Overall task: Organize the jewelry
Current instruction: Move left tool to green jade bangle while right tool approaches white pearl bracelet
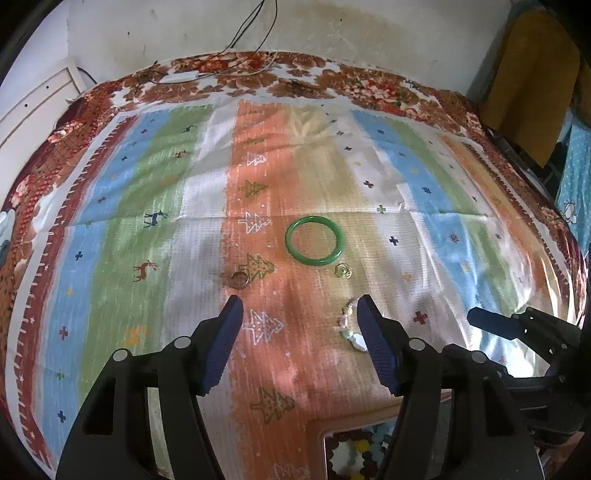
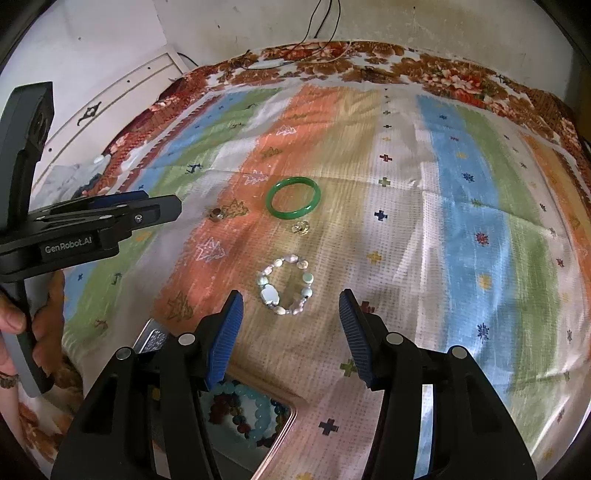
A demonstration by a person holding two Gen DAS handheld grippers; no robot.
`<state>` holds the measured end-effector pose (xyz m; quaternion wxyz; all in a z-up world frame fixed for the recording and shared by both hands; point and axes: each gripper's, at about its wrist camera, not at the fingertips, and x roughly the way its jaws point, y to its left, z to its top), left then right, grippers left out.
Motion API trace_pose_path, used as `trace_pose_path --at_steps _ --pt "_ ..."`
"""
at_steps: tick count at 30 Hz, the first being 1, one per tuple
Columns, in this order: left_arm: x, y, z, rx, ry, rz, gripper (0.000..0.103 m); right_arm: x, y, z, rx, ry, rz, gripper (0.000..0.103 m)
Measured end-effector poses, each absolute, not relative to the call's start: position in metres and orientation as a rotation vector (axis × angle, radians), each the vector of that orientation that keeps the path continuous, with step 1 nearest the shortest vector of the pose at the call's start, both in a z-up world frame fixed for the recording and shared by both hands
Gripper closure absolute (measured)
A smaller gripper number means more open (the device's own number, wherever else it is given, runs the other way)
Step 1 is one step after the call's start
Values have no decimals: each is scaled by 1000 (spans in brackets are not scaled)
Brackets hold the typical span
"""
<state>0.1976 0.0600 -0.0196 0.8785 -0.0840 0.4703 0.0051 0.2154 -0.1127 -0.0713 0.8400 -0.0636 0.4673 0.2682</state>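
A green bangle (image 1: pixel 314 241) (image 2: pixel 293 197) lies on the striped cloth. A small gold ring (image 1: pixel 343 271) (image 2: pixel 300 226) lies just in front of it, and a brown ring (image 1: pixel 239 279) (image 2: pixel 215 213) lies to its left. A pale bead bracelet (image 2: pixel 286 287) (image 1: pixel 349 325) lies nearer. My left gripper (image 1: pixel 300 308) is open and empty, the bracelet beside its right finger. My right gripper (image 2: pixel 291 302) is open and empty, just short of the bracelet. A tray (image 2: pixel 284 428) (image 1: pixel 325 439) with bead bracelets sits at the near edge below the grippers.
The striped cloth (image 2: pixel 461 221) covers a floral-edged table against a stained wall. Black cables (image 1: pixel 251 26) hang at the back. The left gripper body (image 2: pixel 88 225) and a hand show at the left of the right wrist view; the right gripper (image 1: pixel 517 325) shows at the right of the left view.
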Motion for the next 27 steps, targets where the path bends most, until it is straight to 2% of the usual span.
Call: trace_pose_path --at_steps 27 --pt "268 73 -62 -218 1081 8 39 259 -92 -104 -162 1094 579 49"
